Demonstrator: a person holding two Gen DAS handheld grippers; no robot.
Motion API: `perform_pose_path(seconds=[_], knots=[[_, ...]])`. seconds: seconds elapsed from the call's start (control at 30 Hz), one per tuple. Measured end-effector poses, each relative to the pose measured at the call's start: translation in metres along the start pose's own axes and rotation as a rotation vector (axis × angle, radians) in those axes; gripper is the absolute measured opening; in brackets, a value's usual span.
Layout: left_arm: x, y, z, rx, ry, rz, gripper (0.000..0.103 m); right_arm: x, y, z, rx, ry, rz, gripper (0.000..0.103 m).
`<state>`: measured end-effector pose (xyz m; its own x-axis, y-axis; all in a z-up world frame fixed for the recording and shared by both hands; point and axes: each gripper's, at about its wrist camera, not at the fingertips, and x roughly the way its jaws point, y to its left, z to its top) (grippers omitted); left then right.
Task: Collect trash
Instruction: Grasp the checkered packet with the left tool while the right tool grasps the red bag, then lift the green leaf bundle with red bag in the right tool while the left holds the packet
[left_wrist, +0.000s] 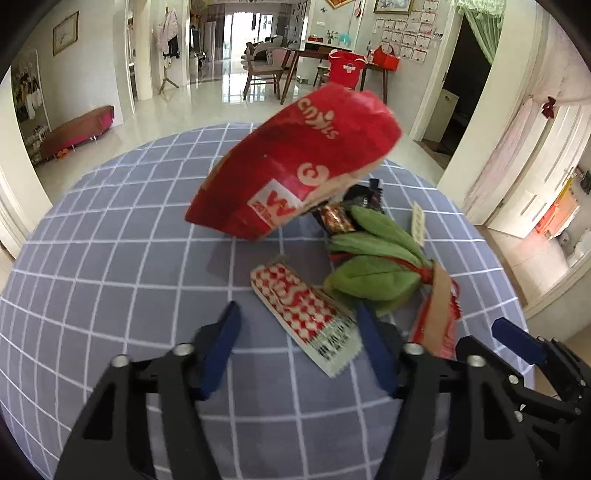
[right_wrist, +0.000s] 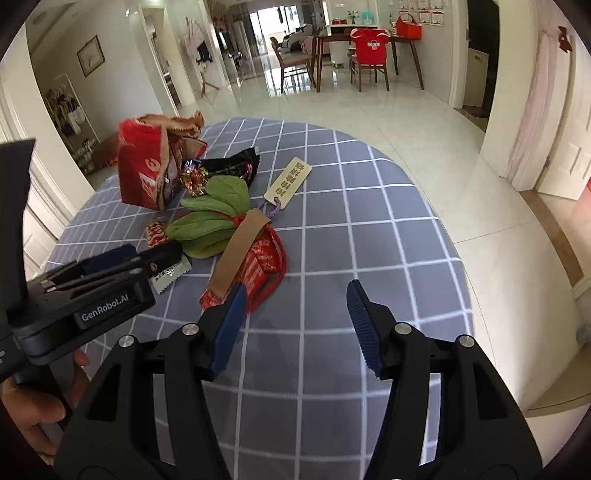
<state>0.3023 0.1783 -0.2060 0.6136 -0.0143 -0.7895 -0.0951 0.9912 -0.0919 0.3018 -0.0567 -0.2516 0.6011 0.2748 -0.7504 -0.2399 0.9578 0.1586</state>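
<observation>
Since every scrap sits loose on the table (right_wrist: 369, 206), collecting looks barely begun: red bag (left_wrist: 295, 166) tipped over, checkered wrapper (left_wrist: 306, 317), green leaves (right_wrist: 210, 229), red packet (right_wrist: 258, 266), tag (right_wrist: 290, 181). Left tool (left_wrist: 295, 325) half-spread, straddling the checkered wrapper's end, not pinching. Right tool (right_wrist: 295, 299) half-spread, empty, left finger just beside the red packet.
</observation>
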Motion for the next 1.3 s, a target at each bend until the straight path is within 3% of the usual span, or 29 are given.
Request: perform_pose_path(seconds=[0.07,0.13,0.27,0.37,0.43,0.47,0.73,0.93,1.0,1.1,1.23,1.3], knots=[[0.002,0.000,0.000,0.021,-0.009,0.015,0.035,0.006,0.004,0.002,-0.012,0.008,-0.009,0.056],[0.001,0.003,0.000,0.021,-0.013,0.012,0.024,0.009,0.010,0.004,-0.025,0.009,-0.013,0.056],[-0.004,0.015,-0.005,-0.002,-0.010,-0.027,0.014,0.015,0.022,0.008,-0.049,0.014,-0.020,0.056],[-0.009,0.019,-0.009,0.001,-0.010,-0.037,0.010,0.020,0.032,0.010,-0.089,0.015,-0.043,0.056],[-0.015,0.025,-0.014,-0.001,-0.007,-0.052,0.009,0.022,0.038,0.010,-0.122,0.018,-0.065,0.046],[-0.017,0.028,-0.017,-0.008,-0.004,-0.062,0.008,0.021,0.040,0.010,-0.132,0.017,-0.064,0.032],[-0.043,0.038,-0.040,-0.024,-0.003,-0.098,0.005,0.003,0.022,-0.008,-0.076,0.027,0.011,0.027],[-0.061,0.023,-0.054,0.007,-0.004,-0.123,0.005,-0.022,0.006,-0.030,-0.017,0.027,0.026,0.031],[-0.067,0.018,-0.060,0.015,-0.005,-0.131,0.005,-0.030,0.005,-0.032,-0.007,0.009,0.014,0.046],[-0.073,0.011,-0.064,0.024,-0.008,-0.137,0.005,-0.044,0.006,-0.036,-0.017,-0.031,-0.015,0.047],[-0.077,0.011,-0.061,0.020,-0.018,-0.133,0.005,-0.044,0.008,-0.022,-0.040,-0.055,0.011,0.047],[-0.078,0.013,-0.057,0.016,-0.026,-0.130,0.005,-0.036,0.011,-0.012,-0.060,-0.060,0.022,0.058]])
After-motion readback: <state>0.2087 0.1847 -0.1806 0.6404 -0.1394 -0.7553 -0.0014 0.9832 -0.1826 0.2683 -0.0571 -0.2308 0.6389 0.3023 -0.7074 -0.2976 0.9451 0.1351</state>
